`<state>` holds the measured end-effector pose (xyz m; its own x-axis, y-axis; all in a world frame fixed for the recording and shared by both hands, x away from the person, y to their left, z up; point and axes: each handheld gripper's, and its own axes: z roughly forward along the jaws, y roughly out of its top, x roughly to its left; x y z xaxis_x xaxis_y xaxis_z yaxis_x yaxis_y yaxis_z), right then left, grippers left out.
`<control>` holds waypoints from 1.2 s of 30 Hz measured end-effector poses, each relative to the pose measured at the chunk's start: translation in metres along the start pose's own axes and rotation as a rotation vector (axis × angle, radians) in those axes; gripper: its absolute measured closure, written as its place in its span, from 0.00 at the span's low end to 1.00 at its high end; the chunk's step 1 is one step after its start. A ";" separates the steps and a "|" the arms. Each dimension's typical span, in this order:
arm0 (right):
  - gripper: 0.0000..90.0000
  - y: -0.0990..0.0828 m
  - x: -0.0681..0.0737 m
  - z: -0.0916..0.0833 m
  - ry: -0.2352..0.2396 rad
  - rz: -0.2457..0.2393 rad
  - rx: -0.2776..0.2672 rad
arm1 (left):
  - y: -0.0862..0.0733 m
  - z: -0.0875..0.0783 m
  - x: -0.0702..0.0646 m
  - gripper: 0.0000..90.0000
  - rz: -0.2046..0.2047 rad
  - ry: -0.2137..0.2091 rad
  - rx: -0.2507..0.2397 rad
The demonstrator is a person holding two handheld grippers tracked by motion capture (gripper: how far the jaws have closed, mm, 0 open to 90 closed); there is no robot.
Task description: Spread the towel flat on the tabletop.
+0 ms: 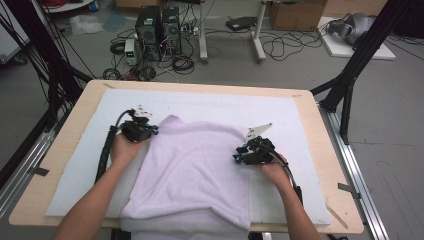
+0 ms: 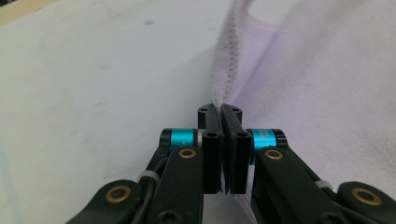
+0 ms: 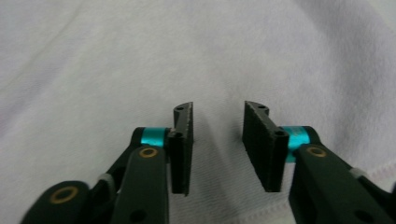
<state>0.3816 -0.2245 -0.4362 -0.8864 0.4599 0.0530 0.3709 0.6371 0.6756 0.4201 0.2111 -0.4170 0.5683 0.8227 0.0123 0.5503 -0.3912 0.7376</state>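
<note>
A pale lilac towel point(image 1: 190, 165) lies folded on the white mat point(image 1: 225, 102), and its near part hangs over the table's front edge. My left gripper point(image 1: 150, 131) is at the towel's far left corner. In the left gripper view its jaws point(image 2: 220, 109) are pressed together on the stitched hem of the towel point(image 2: 327, 70). My right gripper point(image 1: 237, 157) rests at the towel's right edge. In the right gripper view its jaws point(image 3: 218, 112) stand apart just above the towel point(image 3: 187, 46), with bare cloth showing in the gap.
The wooden table point(image 1: 90, 90) carries the mat, with bare mat point(image 2: 93, 70) to the left of the towel. Black frame posts point(image 1: 350, 75) stand at both far sides. Computer towers point(image 1: 157, 30) and loose cables lie on the floor beyond.
</note>
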 end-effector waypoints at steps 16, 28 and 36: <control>0.97 0.001 -0.008 0.001 -0.007 0.013 0.006 | -0.016 0.010 -0.031 0.93 0.184 -0.245 0.051; 0.83 -0.003 0.027 -0.044 0.090 -0.066 -0.065 | -0.029 -0.034 -0.032 0.91 0.235 -0.347 0.009; 0.65 0.002 -0.035 -0.020 -0.087 0.099 -0.030 | 0.001 0.011 -0.009 0.80 0.140 -0.108 -0.012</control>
<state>0.4077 -0.2511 -0.4218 -0.8179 0.5725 0.0570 0.4457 0.5679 0.6920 0.4221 0.1985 -0.4245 0.7017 0.7111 0.0436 0.4540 -0.4935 0.7418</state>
